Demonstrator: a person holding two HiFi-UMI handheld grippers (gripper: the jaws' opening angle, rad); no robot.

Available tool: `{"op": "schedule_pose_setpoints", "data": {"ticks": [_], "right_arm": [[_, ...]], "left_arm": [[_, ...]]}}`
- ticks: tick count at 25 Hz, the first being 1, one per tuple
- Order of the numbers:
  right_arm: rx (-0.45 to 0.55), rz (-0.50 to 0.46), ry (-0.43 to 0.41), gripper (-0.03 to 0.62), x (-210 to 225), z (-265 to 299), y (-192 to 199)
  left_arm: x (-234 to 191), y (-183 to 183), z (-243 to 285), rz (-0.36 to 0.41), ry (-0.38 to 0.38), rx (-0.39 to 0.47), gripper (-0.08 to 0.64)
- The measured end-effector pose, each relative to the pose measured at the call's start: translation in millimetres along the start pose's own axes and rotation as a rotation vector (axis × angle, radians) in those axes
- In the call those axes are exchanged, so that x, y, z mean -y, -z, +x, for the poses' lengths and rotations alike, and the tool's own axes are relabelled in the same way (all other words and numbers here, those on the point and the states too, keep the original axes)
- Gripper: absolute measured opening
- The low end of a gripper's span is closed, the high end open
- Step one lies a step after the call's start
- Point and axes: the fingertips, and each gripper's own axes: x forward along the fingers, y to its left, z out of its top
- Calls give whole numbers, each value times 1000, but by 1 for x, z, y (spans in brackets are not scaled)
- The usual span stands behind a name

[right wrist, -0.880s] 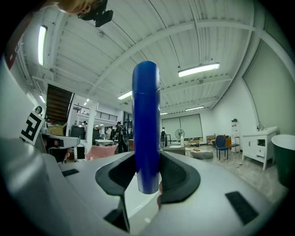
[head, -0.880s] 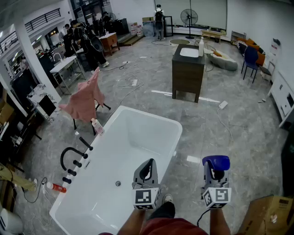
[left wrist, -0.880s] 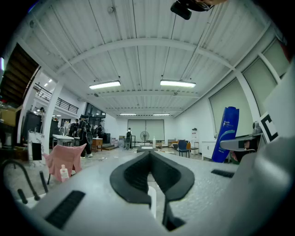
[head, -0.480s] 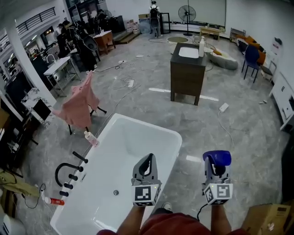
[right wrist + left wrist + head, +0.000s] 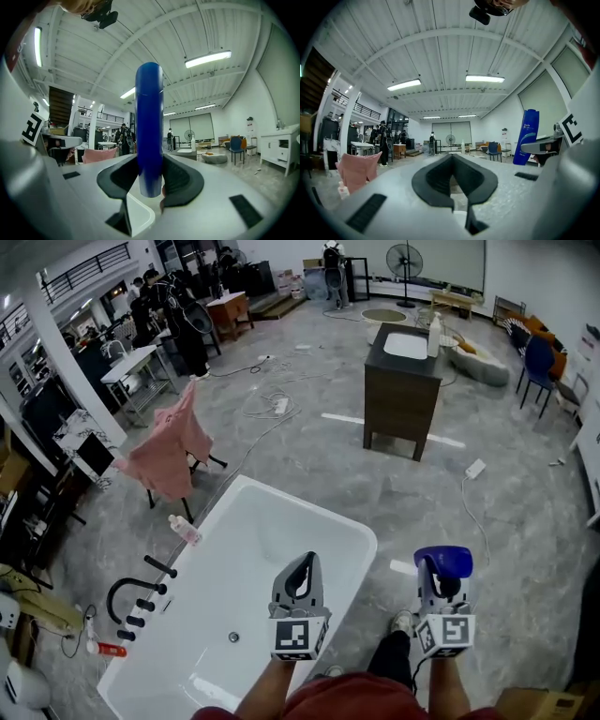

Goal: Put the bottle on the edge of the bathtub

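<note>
The white bathtub point(image 5: 302, 497) lies on the grey floor, below and left of both grippers in the head view. My right gripper point(image 5: 441, 570) is shut on an upright blue bottle point(image 5: 442, 560), held over the floor just right of the tub's near right rim. In the right gripper view the blue bottle point(image 5: 149, 126) stands between the dark pads point(image 5: 180, 180). My left gripper point(image 5: 301, 566) hovers over the tub's right side, shut and with nothing in it. In the left gripper view its jaws point(image 5: 452, 159) meet at the tips, and the blue bottle point(image 5: 526, 137) shows at the right.
A pink bottle point(image 5: 184, 529) stands on the tub's left rim near a black faucet point(image 5: 131, 592). A pink cloth point(image 5: 169, 442) hangs on a chair. A dark vanity cabinet point(image 5: 403, 390) stands farther off. Cables cross the floor, and a red bottle point(image 5: 108, 649) lies there.
Both grippers keep their pose and the bottle stays gripped. The view has shifted a little, and a shoe now shows on the floor between the grippers.
</note>
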Motion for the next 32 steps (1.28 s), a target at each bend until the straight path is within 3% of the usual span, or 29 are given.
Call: {"op": "schedule_pose_setpoints", "data": {"ticks": [5, 11, 18, 26, 32], "right_arm": [[7, 1, -87, 153, 62, 74, -3], [0, -70, -209, 153, 142, 160, -10], [3, -64, -294, 153, 213, 223, -12], [-11, -45, -360, 153, 233, 279, -4], [2, -70, -424, 153, 230, 337, 7]], "left_arm": [[23, -3, 77, 40, -78, 6, 3], [55, -13, 173, 46, -192, 22, 3], [83, -18, 244, 63, -294, 12, 4], [77, -5, 285, 57, -355, -28, 5], [54, 9, 334, 49, -383, -4, 5]]}}
